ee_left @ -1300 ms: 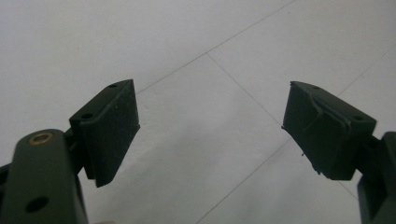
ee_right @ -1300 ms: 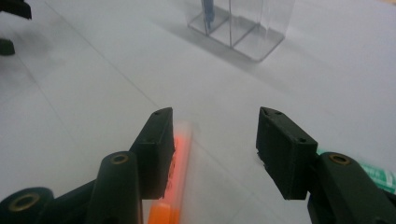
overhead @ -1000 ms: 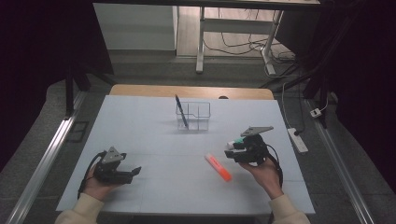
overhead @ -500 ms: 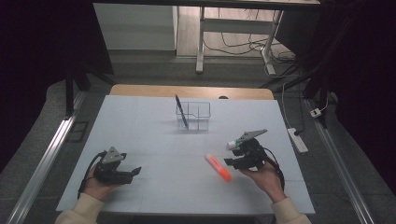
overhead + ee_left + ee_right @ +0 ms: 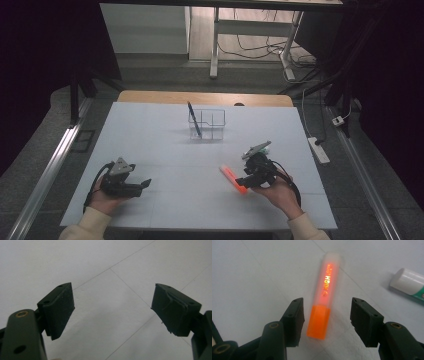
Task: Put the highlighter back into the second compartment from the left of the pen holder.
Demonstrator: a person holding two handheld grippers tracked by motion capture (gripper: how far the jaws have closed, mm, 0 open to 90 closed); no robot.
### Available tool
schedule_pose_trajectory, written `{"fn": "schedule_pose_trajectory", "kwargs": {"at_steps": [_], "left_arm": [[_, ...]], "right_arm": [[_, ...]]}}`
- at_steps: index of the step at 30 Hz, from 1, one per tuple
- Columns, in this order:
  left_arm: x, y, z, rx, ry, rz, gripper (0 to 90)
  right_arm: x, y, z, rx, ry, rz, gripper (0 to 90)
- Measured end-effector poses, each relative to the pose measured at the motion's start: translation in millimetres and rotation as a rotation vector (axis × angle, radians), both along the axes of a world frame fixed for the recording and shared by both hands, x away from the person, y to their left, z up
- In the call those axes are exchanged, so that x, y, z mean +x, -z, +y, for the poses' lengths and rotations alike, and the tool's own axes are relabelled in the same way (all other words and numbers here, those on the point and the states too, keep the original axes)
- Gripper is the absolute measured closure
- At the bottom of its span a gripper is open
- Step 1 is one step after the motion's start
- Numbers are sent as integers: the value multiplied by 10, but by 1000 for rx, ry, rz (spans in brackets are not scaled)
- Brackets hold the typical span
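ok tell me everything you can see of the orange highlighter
The orange highlighter is a slim stick: translucent body glowing orange-pink with gold "HIGH" lettering, an opaque orange cap at one end. It lies flat on the white table, cap end between the open jaws of the right gripper, which do not touch it.

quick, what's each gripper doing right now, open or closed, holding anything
Left gripper: open, holding nothing, only bare table between its jaws.
Right gripper: open, holding nothing, jaws either side of the orange highlighter lying on the table.
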State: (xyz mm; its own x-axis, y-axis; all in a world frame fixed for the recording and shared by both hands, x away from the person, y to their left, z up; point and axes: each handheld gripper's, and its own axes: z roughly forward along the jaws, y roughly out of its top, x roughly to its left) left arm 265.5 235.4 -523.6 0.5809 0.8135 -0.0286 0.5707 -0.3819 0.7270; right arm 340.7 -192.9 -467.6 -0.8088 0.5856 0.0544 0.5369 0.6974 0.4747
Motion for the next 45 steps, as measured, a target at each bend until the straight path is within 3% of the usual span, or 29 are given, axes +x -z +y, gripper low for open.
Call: {"fn": "schedule_pose_trajectory", "kwargs": {"at_steps": [12,23,33,40,45], "left_arm": [[-13,-9,-3,2,0,-4,183],[-6,-4,3,4,0,-1,182],[-8,-6,4,3,0,-3,182],[-11,-8,4,3,0,-4,183],[-13,-10,5,3,-1,-5,183]], "right_arm": [[-29,110,164,-100,-16,44,445],[7,212,181,-145,7,60,453],[9,294,315,-218,7,54,546],[5,285,335,-229,25,65,658],[1,282,339,-230,21,64,671]]}}
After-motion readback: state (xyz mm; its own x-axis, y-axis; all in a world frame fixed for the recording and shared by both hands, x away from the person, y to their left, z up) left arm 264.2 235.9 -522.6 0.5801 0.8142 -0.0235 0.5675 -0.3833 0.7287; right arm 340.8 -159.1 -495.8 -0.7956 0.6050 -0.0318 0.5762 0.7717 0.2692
